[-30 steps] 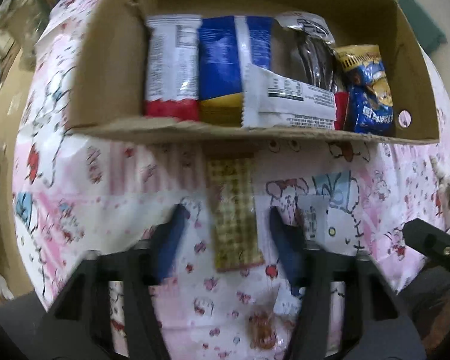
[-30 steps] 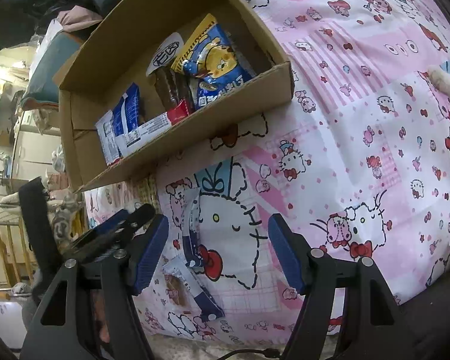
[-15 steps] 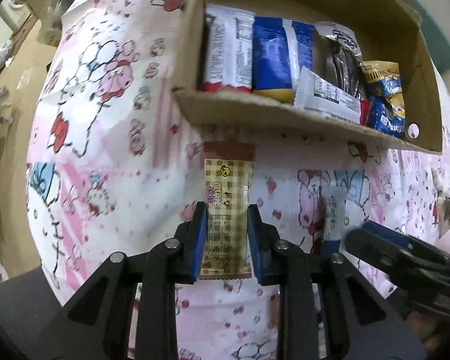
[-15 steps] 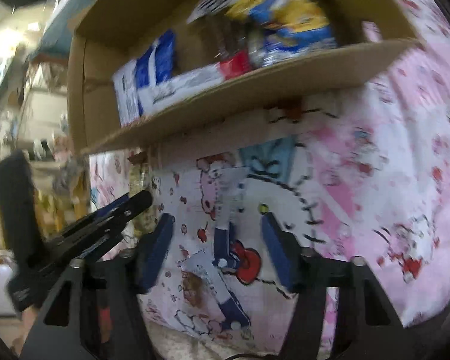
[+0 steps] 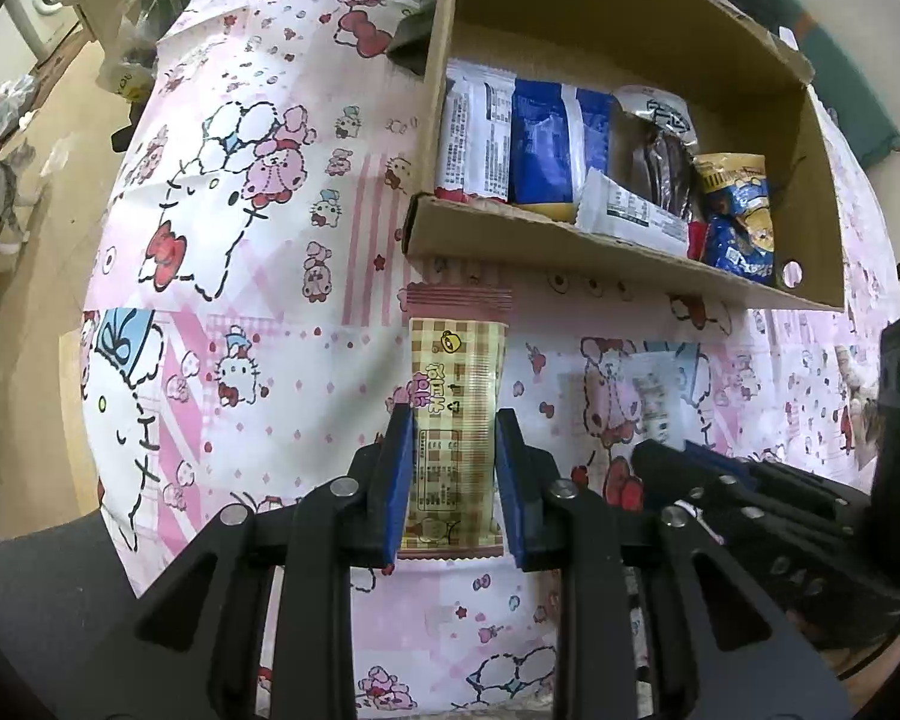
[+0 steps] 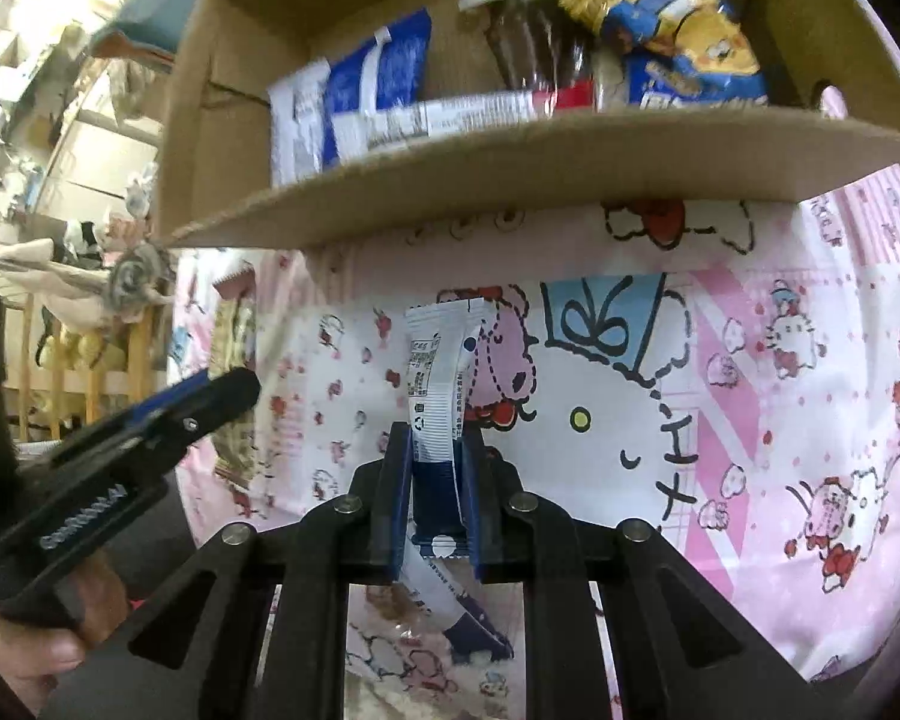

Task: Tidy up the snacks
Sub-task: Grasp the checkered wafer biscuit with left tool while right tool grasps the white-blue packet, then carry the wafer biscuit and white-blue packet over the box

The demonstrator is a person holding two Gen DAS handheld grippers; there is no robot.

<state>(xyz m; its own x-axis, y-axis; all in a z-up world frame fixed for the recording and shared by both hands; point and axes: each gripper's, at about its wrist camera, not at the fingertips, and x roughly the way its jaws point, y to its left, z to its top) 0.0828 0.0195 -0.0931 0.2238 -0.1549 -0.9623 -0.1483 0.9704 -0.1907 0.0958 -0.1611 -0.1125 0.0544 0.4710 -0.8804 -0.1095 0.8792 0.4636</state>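
Start close in: your left gripper (image 5: 453, 483) is squeezed shut on the checked snack bar (image 5: 455, 420), with a blue pad pressed on each long side. The bar sticks straight out ahead between the fingers, and its brown far end points at the cardboard box (image 5: 600, 249).

Your right gripper (image 6: 435, 495) has just been closing, and now its pads pinch the blue and white snack packet (image 6: 435, 414). The packet is folded a bit where it is pinched, and its white end also points up and away, toward the same box (image 6: 510, 180). A second packet (image 6: 450, 606) lies on the cloth under that gripper.

Both snacks are long and thin, and both point the same way your grippers point. The pink cartoon tablecloth (image 5: 258, 276) is under them. I cannot tell if the bars are off the cloth yet.

Farther out, the box sits just past the tips of both bars. Its near wall is between you and the snacks inside, so I think you must go up and over that wall. The left side of the box looks like the roomier side, and your left hand is nearer to it
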